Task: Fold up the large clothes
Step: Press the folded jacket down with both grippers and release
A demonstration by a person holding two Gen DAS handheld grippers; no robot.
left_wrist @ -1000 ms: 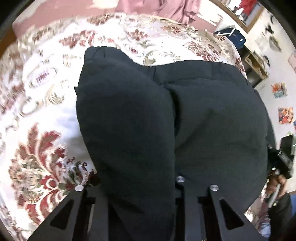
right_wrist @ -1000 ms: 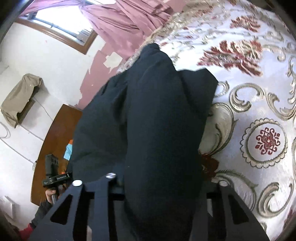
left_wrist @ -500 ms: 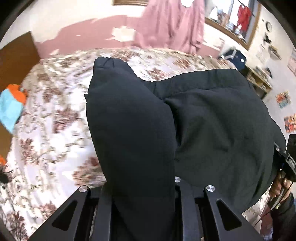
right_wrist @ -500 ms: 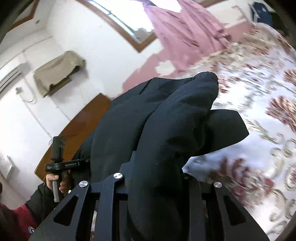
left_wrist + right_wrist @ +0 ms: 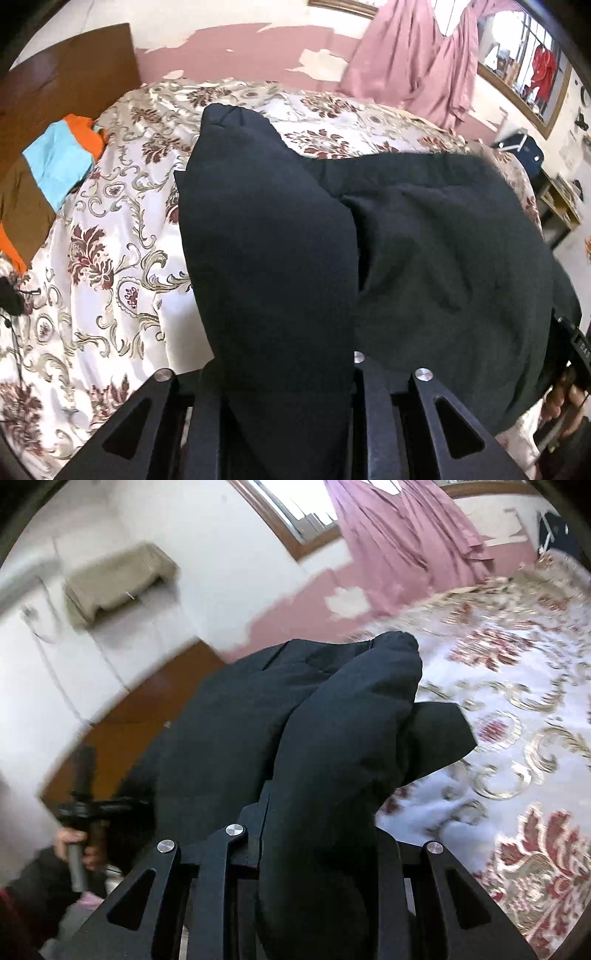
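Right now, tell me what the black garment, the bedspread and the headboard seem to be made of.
Black garment: thick, padded matte fabric, perhaps a fleece or quilted coat; it bulges softly and shows no shine.
Bedspread: smooth satin-like woven cloth with a slight sheen, patterned in red and gold flowers.
Headboard: looks like brown wood or veneer with a glossy finish, flat and reflective.

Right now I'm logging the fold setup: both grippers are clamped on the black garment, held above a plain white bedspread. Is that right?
Not quite. The left gripper and right gripper each have the black garment between their fingers, though the left's jaws are opening. The bedspread is not plain: the left wrist view shows a white cover with dark red flowers and gold scrolls.
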